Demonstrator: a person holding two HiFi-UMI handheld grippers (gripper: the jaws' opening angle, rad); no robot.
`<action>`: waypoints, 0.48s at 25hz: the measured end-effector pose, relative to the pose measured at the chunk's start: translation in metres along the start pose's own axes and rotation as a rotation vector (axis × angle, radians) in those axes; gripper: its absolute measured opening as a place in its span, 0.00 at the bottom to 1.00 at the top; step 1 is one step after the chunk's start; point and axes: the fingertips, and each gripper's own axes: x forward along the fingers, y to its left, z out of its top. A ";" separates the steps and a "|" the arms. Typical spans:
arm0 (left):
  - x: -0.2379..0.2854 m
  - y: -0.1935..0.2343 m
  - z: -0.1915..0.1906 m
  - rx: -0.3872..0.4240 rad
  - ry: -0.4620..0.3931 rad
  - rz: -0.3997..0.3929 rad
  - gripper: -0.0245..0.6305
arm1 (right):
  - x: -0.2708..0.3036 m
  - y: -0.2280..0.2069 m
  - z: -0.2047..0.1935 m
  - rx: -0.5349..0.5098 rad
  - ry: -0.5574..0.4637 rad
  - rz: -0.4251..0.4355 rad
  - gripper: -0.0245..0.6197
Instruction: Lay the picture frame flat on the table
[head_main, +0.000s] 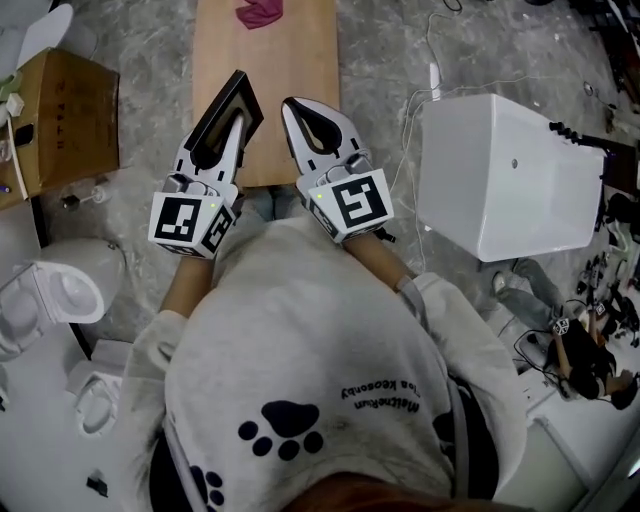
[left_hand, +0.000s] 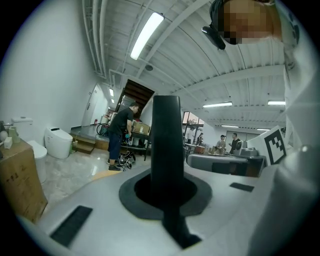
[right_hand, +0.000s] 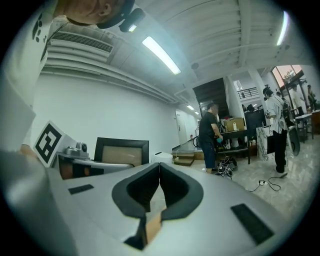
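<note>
The black picture frame (head_main: 224, 104) stands tilted on edge over the near end of the wooden table (head_main: 305, 60). My left gripper (head_main: 237, 120) is shut on the frame's near side. In the left gripper view the frame's edge (left_hand: 166, 135) rises as a dark upright bar out of the closed jaws of the left gripper (left_hand: 166, 175). Just to the right, my right gripper (head_main: 293, 106) is shut with nothing in it. From the right gripper (right_hand: 159, 167), the frame (right_hand: 121, 150) shows at the left, black with a beige panel.
A pink cloth (head_main: 259, 12) lies at the table's far end. A white tub (head_main: 505, 175) stands on the floor to the right, a cardboard box (head_main: 60, 120) and a white toilet (head_main: 60, 290) to the left. People stand farther off in the room (right_hand: 209, 135).
</note>
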 end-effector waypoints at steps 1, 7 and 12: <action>0.000 0.000 -0.004 -0.008 0.012 -0.007 0.06 | 0.000 0.001 -0.004 0.004 0.012 0.004 0.06; 0.007 0.014 -0.019 -0.025 0.037 -0.025 0.06 | 0.013 -0.002 -0.018 0.004 0.037 0.029 0.06; 0.010 0.024 -0.033 -0.036 0.058 -0.051 0.06 | 0.023 -0.008 -0.033 0.003 0.064 0.037 0.06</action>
